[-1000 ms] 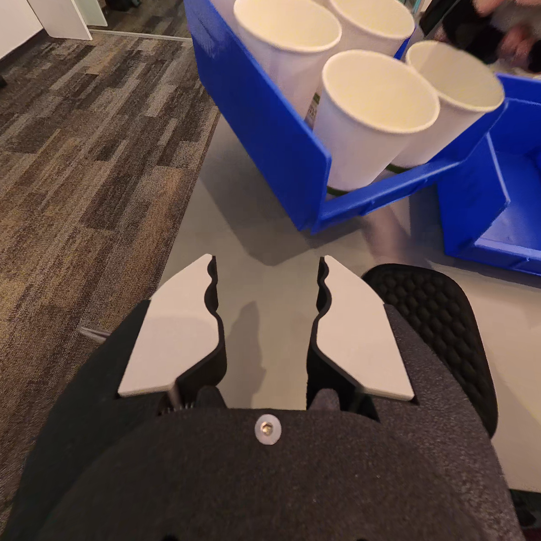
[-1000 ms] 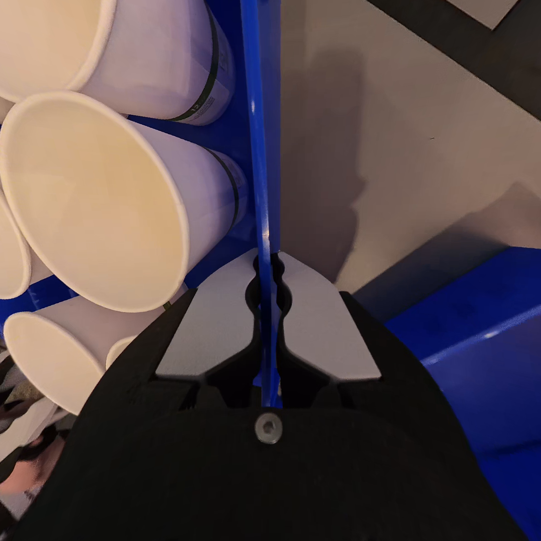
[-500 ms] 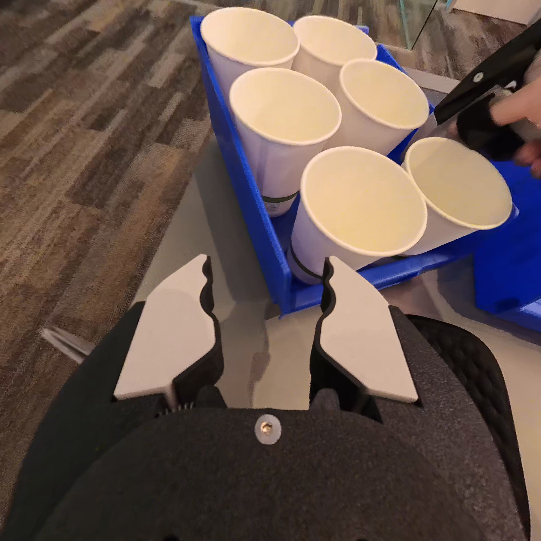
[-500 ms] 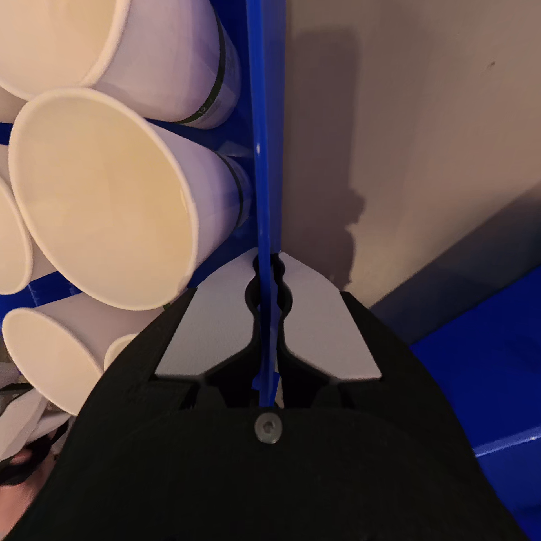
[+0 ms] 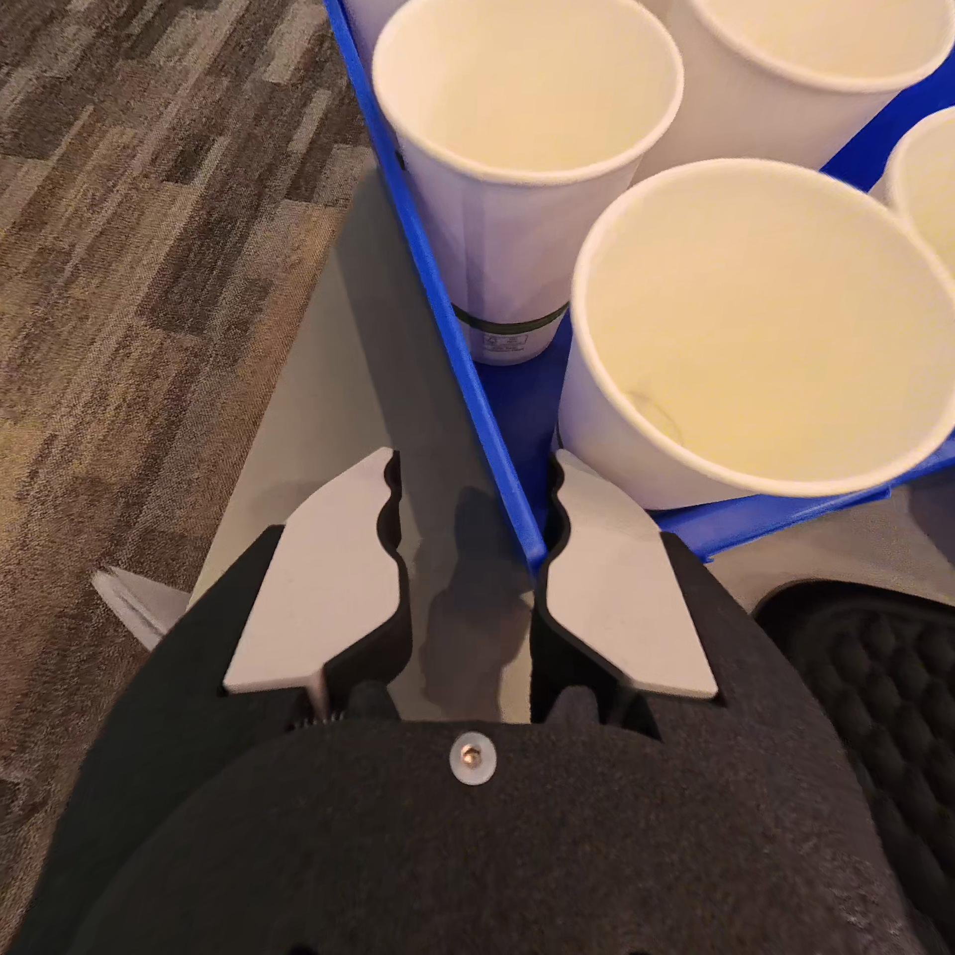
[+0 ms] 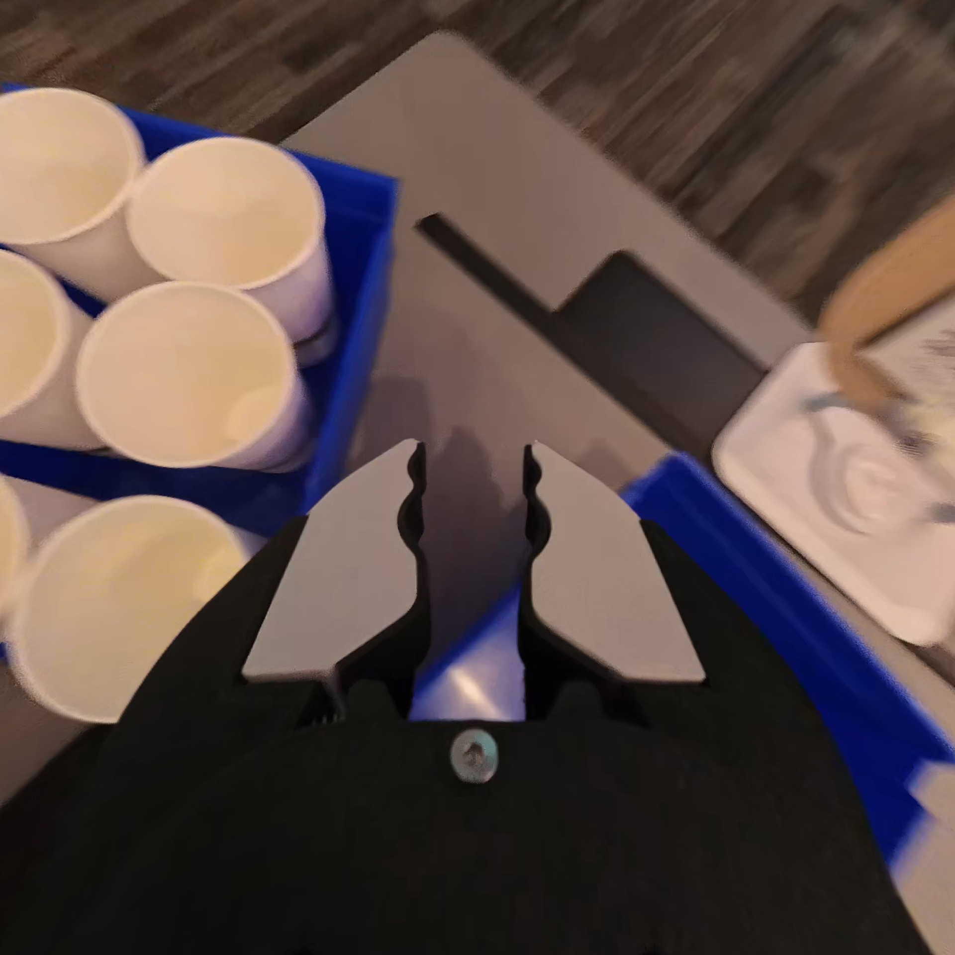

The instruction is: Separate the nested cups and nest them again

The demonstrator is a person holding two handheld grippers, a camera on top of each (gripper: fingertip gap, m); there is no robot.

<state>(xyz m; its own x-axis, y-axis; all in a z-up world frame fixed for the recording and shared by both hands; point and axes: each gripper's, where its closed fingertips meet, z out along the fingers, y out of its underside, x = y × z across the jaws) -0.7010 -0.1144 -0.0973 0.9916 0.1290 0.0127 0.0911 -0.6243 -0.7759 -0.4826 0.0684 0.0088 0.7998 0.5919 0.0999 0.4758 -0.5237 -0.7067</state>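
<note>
Cups (image 5: pixel 522 170) sat upright, crowded in the blue bin (image 5: pixel 439 289) on the worktop (image 5: pixel 330 413). Thin paper probably crushes easily, so I'd pinch a rim lightly. Left hand-held gripper (image 5: pixel 473 504) gaped around the bin's corner; right hand-held gripper (image 6: pixel 473 496) was spread too, holding nothing.

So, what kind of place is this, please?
Probably an office or a lab room, not a kitchen: patterned carpet tiles cover the floor, a plain grey table holds the blue bin of paper cups, and a black mesh chair stands beside it.
</note>
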